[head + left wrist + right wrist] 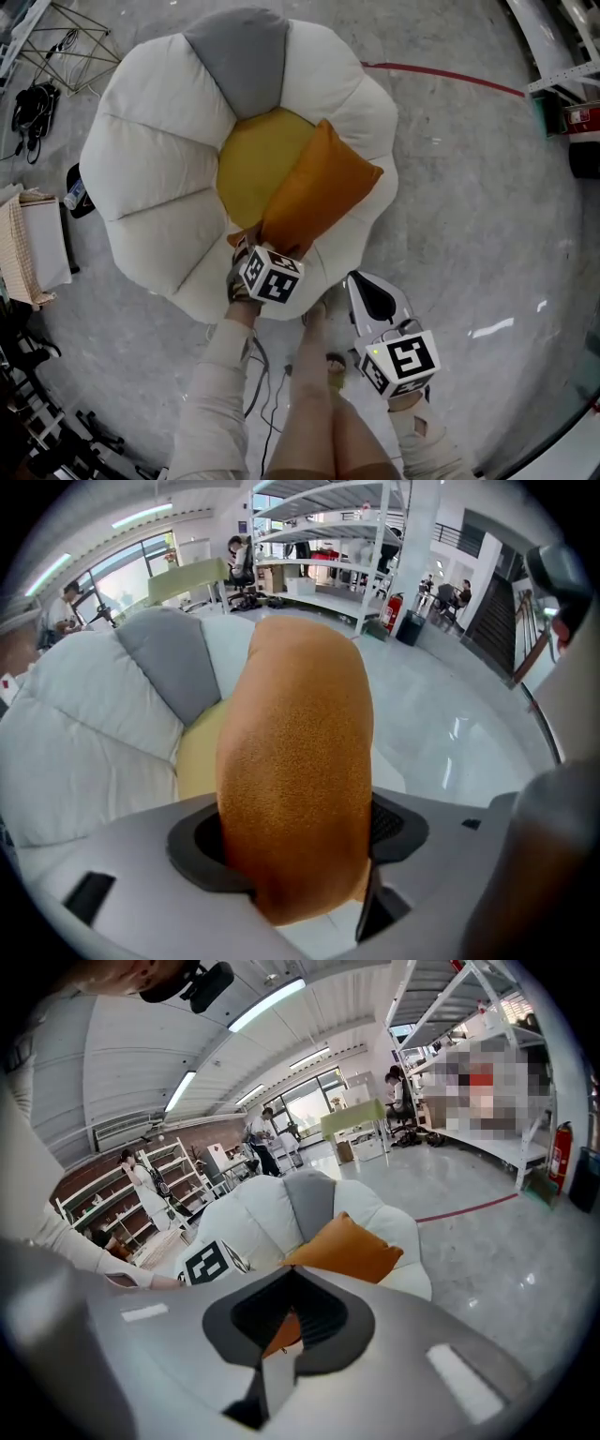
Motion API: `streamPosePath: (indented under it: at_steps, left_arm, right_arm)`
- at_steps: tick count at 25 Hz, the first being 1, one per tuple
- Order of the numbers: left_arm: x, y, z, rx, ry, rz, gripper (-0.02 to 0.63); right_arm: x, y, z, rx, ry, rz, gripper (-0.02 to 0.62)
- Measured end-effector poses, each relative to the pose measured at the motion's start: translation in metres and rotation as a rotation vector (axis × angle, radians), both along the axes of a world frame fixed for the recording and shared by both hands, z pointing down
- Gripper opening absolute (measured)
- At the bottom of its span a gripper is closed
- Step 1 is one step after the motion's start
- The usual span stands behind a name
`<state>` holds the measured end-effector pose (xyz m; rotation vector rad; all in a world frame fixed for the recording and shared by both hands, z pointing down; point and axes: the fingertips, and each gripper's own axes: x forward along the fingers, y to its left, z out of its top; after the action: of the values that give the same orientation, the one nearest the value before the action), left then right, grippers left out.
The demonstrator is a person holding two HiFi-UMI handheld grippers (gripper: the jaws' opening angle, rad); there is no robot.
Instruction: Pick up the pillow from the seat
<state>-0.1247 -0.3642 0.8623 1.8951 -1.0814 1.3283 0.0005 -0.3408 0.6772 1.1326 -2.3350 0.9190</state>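
Observation:
A white flower-shaped seat [150, 169] with a grey segment and a yellow centre fills the upper head view. The orange pillow [319, 192] lies tilted across the seat's near right side, its near corner raised. My left gripper [251, 242] is shut on that corner. In the left gripper view the pillow [295, 761] bulges between the dark pads [398, 827] and hides most of the seat [75, 742]. My right gripper [361, 281] hangs over the floor to the right of the seat, shut, with nothing in it. Its view shows the pillow [347, 1249] beyond the closed tips [286, 1277].
Grey polished floor surrounds the seat, with a red line [441, 77] at the upper right. A wire stand [66, 47] and a beige bin [42, 244] stand to the left. The person's legs [319, 412] and a cable [267, 394] are below. Metal shelving [328, 536] stands farther back.

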Motion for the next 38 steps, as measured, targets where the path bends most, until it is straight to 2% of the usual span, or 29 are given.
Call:
streamPosePath:
  at_steps: [8,17,25,29,38]
  left_arm:
    - [0.019,0.031,-0.073,0.105,0.083,-0.149,0.336]
    - [0.050,0.089,-0.178,0.185,0.185,-0.257,0.336]
    - [0.061,0.134,-0.282,0.279,0.245,-0.286,0.337]
    - [0.069,0.163,-0.321,0.290,0.271,-0.319,0.337]
    - [0.073,0.208,-0.405,0.399,0.317,-0.347,0.339]
  right_arm:
    - [0.016,0.031,-0.040,0.048,0.020,0.004,0.000]
    - [0.051,0.077,-0.099,0.094,0.065,0.019,0.000]
    - [0.072,0.121,-0.163,0.149,0.103,0.023,0.000]
    - [0.085,0.139,-0.191,0.178,0.099,0.029,0.000]
    - [0.090,0.157,-0.262,0.276,0.083,0.009,0.000]
